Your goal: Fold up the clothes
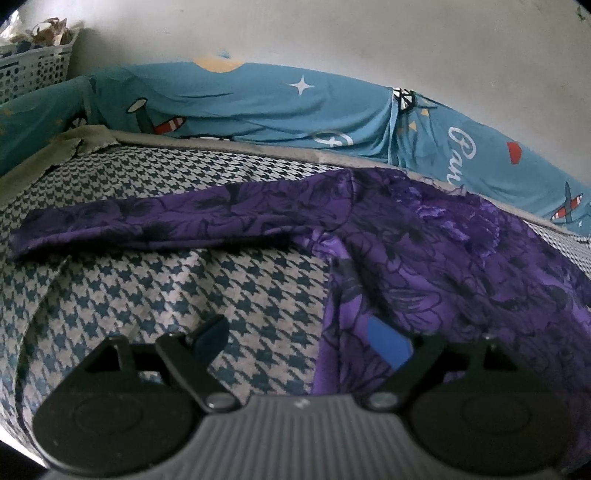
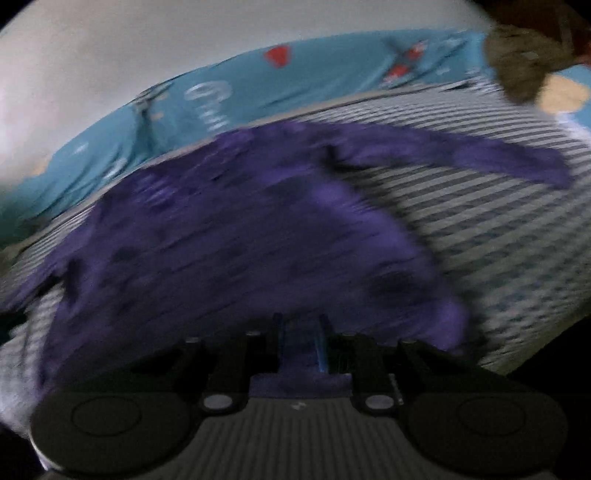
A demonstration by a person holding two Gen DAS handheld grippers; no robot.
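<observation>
A home bedroom; houndstooth bedspread (image 1: 184, 288), cartoon-printed blue sheet (image 1: 277, 107) along a plain wall (image 1: 369, 33); laundry basket (image 1: 33, 70).

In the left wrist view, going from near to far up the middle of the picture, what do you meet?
Left tool, open → houndstooth cover → purple garment's sleeve → more houndstooth cover → grey mattress edge → blue printed sheet → pale wall.
</observation>
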